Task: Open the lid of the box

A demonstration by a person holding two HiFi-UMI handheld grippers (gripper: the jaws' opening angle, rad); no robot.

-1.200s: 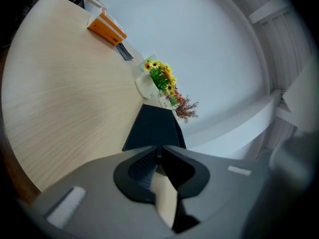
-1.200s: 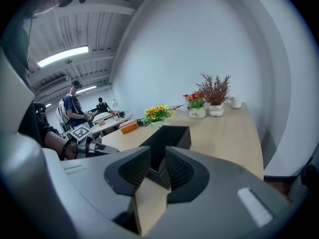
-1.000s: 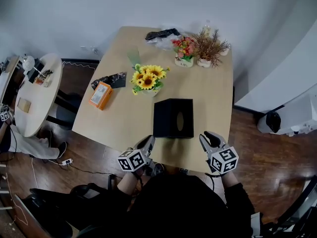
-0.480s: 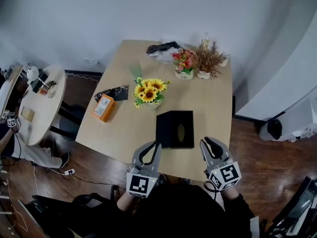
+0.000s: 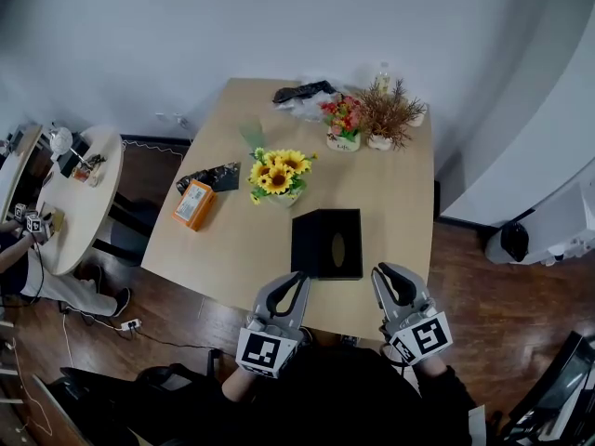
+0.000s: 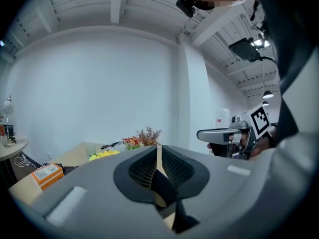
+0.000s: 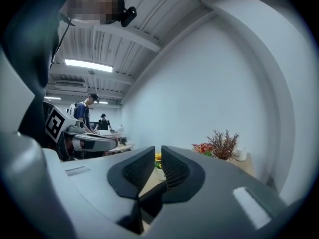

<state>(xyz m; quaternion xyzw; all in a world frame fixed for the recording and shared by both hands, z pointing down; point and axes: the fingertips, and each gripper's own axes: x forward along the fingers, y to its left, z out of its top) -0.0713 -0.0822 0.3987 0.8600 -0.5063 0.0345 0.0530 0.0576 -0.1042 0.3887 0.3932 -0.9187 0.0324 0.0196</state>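
A black box (image 5: 326, 243) with an oval slot in its lid sits on the near part of the wooden table (image 5: 400, 193), lid down. My left gripper (image 5: 296, 282) is at the table's near edge, just short of the box's near left corner, jaws shut with nothing in them. The left gripper view shows its pads (image 6: 159, 151) pressed together. My right gripper (image 5: 386, 275) is off the box's near right corner, apart from it. Its jaws (image 7: 158, 158) are closing, with a narrow gap and nothing between them.
Sunflowers (image 5: 277, 163) stand just beyond the box. An orange packet (image 5: 191, 203) and dark sheets lie at the left edge. Potted plants (image 5: 372, 110) and a black bag line the far end. A round side table (image 5: 74, 193) stands on the floor to the left.
My left gripper has swung from below the table's edge to point at the box's near left corner. The right gripper has barely moved, and its jaws have narrowed.
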